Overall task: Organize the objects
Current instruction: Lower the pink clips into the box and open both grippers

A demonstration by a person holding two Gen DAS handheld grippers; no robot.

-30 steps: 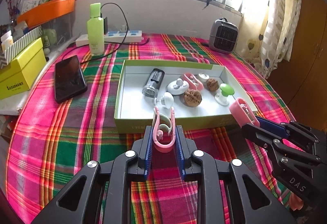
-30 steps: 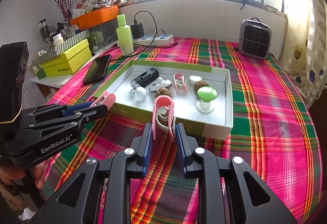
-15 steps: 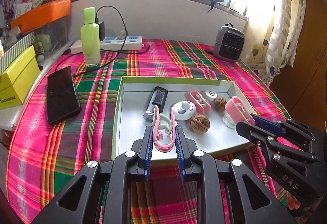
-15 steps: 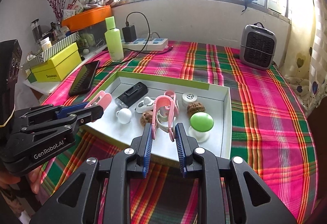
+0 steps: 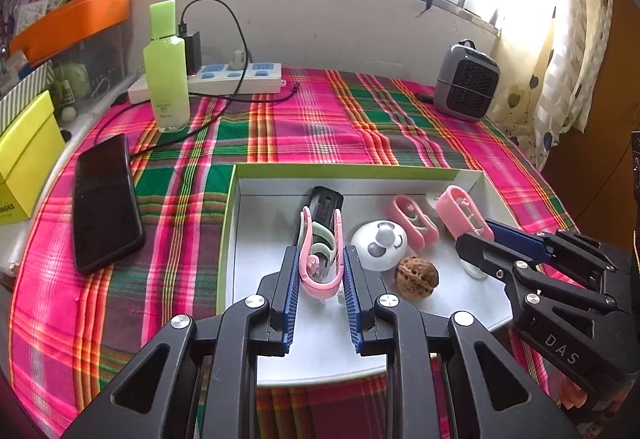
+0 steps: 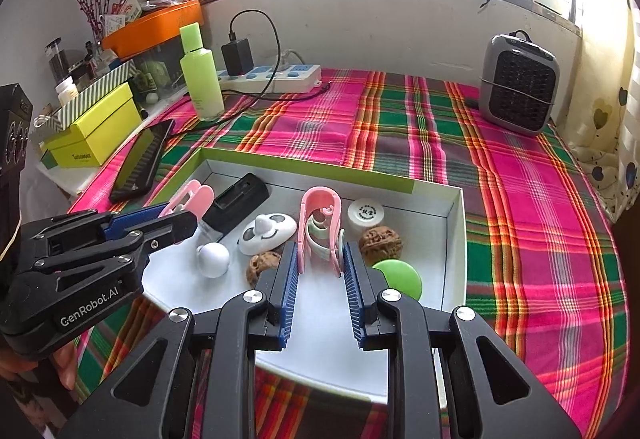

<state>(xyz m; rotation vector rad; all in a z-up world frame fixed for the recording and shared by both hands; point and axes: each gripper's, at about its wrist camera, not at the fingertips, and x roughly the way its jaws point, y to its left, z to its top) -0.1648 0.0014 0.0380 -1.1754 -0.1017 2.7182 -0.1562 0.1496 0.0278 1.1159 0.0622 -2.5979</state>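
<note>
My left gripper (image 5: 321, 255) is shut on a pink clip (image 5: 320, 275) and hangs over the left part of the green-rimmed white tray (image 5: 360, 169). My right gripper (image 6: 320, 251) is shut on a second pink clip (image 6: 320, 217) over the tray's (image 6: 304, 167) right part. Each gripper shows in the other's view: the right one (image 5: 476, 239) with its clip (image 5: 460, 213), the left one (image 6: 176, 219) with its clip (image 6: 192, 197). In the tray lie a black device (image 5: 324, 205), a white face-shaped piece (image 5: 379, 245), a third pink clip (image 5: 412, 221), walnuts (image 6: 380, 239) and a green knob (image 6: 398, 277).
A black phone (image 5: 106, 199) lies left of the tray on the plaid cloth. Behind it stand a green bottle (image 5: 166, 67) and a power strip (image 5: 236, 77) with cables. A grey heater (image 5: 466, 83) sits at the back right, a yellow box (image 5: 24, 155) at the left edge.
Both grippers have moved forward, from in front of the tray's near wall to over its inside, each still holding its pink clip. The tray's contents have not shifted.
</note>
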